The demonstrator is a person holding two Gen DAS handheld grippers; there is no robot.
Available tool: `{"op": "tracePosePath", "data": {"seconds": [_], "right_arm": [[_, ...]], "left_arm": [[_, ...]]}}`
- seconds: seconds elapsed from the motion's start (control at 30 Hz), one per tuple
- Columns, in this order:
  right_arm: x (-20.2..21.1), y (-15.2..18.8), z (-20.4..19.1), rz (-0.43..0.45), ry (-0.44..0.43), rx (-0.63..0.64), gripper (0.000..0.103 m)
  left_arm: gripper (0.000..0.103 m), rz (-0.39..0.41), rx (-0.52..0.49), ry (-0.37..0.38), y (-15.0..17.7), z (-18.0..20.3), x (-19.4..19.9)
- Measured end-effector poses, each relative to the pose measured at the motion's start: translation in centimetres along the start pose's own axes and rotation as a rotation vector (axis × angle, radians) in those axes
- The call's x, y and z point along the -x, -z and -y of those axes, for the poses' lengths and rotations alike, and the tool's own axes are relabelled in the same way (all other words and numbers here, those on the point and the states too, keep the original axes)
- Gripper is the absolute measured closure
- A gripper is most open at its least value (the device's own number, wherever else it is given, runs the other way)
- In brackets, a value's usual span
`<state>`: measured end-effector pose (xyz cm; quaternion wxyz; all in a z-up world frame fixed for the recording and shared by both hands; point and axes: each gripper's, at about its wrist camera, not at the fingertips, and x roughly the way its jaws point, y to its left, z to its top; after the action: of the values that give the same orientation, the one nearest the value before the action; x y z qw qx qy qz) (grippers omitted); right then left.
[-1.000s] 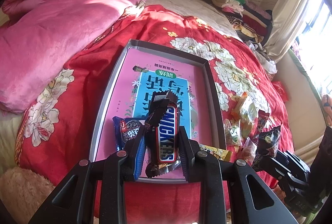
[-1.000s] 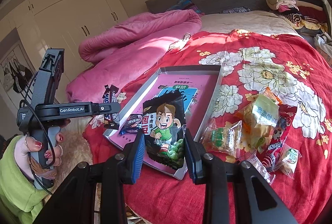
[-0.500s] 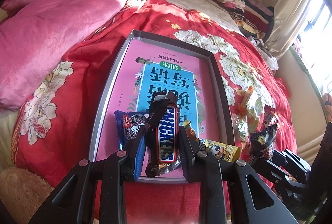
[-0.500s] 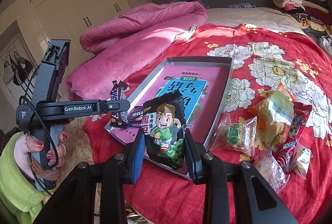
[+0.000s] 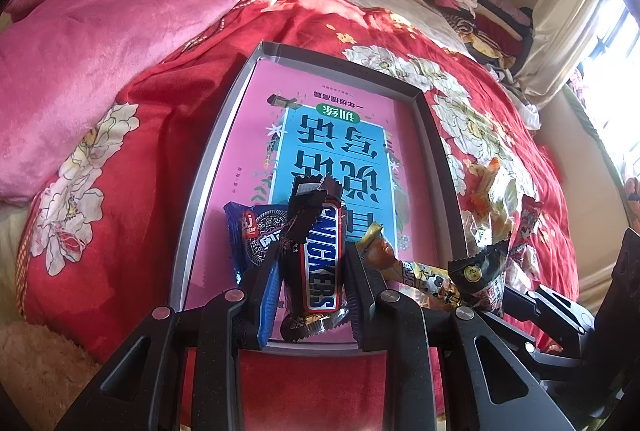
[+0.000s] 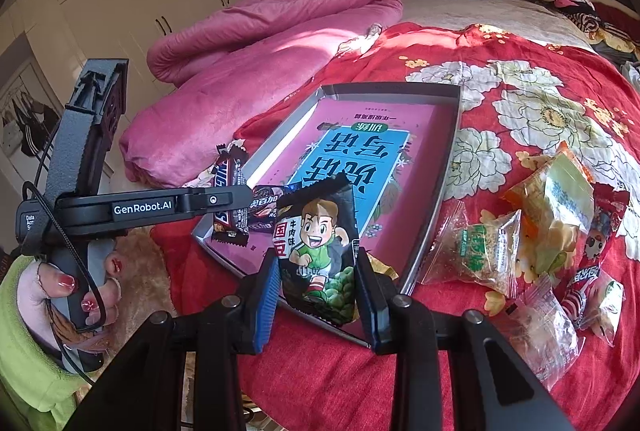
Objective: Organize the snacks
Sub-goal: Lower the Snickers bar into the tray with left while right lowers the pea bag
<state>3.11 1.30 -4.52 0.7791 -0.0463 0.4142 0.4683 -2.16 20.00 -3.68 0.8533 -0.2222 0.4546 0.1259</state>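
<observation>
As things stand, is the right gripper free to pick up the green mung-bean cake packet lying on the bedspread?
Probably not yet. The right gripper is shut on the black beef-flavour pea packet, so its jaws are occupied. The green cake packet itself lies uncovered on the red bedspread, beside the tray.

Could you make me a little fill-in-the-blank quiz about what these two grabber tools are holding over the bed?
1. The left gripper is shut on a ____ bar.
2. The right gripper holds a black snack packet printed with a cartoon ____.
3. The grey tray rests on a ____ floral bedspread.

Missing words: Snickers; boy; red
</observation>
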Motion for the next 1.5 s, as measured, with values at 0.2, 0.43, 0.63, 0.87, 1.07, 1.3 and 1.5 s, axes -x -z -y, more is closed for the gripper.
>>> {"op": "tracePosePath", "data": {"seconds": [0.2,0.43,0.63,0.87,1.07,1.3,1.5], "right_arm": [[-1.6,0.1,0.1,-0.037,0.035,0.006,0.067],[-3.0,0.1,0.7,-0.066,0.046,-0.009,0.067],[-3.3,0.3,0.8,-0.072,0.031,-0.02,0.067],[-3.6,0.6,0.7,-0.092,-0.001,-0.006,0.067],[-4.3,0.9,-0.3,-0.116,-0.002,0.045,0.067],[-4.4,1.1,0.3,-0.12,0.039,0.037,0.067],[-4.1,1.0,0.5,-0.115,0.063,0.04,0.069]], "left_arm": [[0.073,-0.028,-0.004,0.005,0.3,-0.1,-0.9],[0.073,-0.052,-0.023,0.015,0.7,0.5,-1.7],[0.073,-0.081,-0.046,0.016,0.9,0.9,-2.3],[0.073,-0.107,-0.068,0.018,1.3,1.4,-3.0],[0.073,-0.118,-0.064,0.013,1.4,1.3,-3.3],[0.073,-0.122,-0.065,0.01,1.4,1.3,-3.4],[0.073,-0.135,-0.068,0.003,1.5,1.2,-3.7]]}}
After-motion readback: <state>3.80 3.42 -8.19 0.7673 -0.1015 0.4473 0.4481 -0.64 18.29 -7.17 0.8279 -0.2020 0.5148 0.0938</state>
